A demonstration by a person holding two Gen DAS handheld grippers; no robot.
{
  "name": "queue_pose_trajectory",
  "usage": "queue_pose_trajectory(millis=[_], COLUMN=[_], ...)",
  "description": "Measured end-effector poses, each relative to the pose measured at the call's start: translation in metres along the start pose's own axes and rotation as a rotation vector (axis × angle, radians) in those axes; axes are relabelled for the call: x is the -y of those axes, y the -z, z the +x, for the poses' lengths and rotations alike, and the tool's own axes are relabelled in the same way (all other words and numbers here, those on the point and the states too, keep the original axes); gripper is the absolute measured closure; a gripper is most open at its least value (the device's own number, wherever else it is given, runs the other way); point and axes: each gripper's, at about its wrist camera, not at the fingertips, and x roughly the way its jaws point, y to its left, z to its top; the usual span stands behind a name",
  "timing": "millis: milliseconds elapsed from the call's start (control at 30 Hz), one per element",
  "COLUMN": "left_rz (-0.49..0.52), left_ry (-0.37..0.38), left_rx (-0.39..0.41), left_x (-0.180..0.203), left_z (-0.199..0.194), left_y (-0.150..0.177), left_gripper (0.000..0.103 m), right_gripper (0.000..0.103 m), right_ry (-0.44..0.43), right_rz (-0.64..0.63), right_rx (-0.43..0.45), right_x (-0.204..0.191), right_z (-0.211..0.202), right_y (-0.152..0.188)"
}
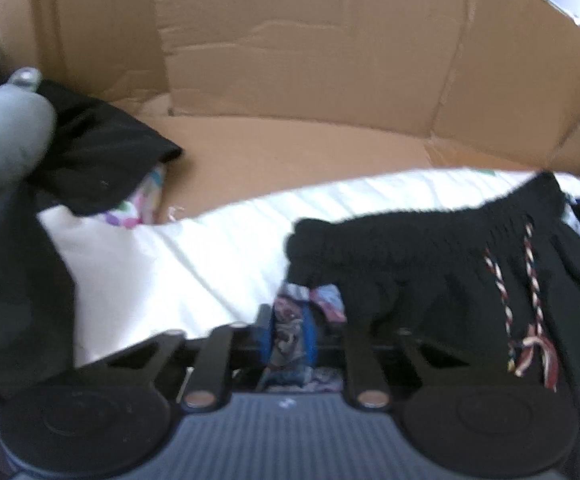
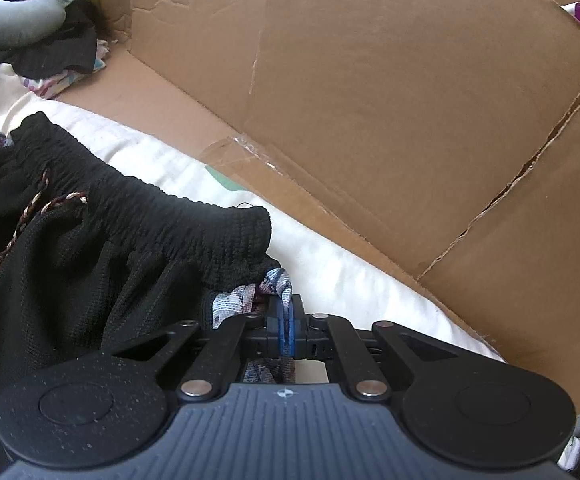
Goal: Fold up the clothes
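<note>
Left gripper [image 1: 290, 344] and right gripper [image 2: 286, 330] both clamped on fabric.

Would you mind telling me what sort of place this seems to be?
Probably a home laundry-sorting spot: black drawstring shorts lie on white bedding beside a big open cardboard box.

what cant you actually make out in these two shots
- Black shorts: legs cut off by the frame's lower left edge in the right wrist view.
- Patterned cloth: mostly hidden under the shorts and between the left gripper fingers; its type is unclear.
- Right gripper: shut on the same cloth, whose spread is hidden.
- Grey stuffed thing: blurred and cut off at the left edge of the left wrist view.
</note>
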Motion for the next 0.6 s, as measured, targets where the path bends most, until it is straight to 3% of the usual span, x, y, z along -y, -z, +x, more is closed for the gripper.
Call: queue_pose_trajectory(millis=[100, 300, 433, 600], left_rz=[0.044, 0.044, 0.096, 0.122], left_ry=[-0.026, -0.098, -0.142, -0.217], left_rx=[0.013, 0.119, 0.168, 0.214], left_x=[0.006, 0.001, 0.007, 0.008], left_z=[-0.002, -0.023, -0.037, -0.044], left_y=[-0.001, -0.009, -0.015, -0.023], left_gripper=[0.101, 0.102, 0.102, 0.102], right_gripper=[0.103, 0.103, 0.103, 0.103], right_ry=[0.045, 0.13, 0.192, 0.22], right_rz=[-0.021, -0.059, -0.098, -0.11], right_rx=[0.014, 0.041, 0.076, 0.106], right_x=[0.0, 0.003, 0.002, -0.001], right_z=[-0.002, -0.009, -0.014, -0.016], right_y=[-0.001, -0.01, -0.02, -0.04])
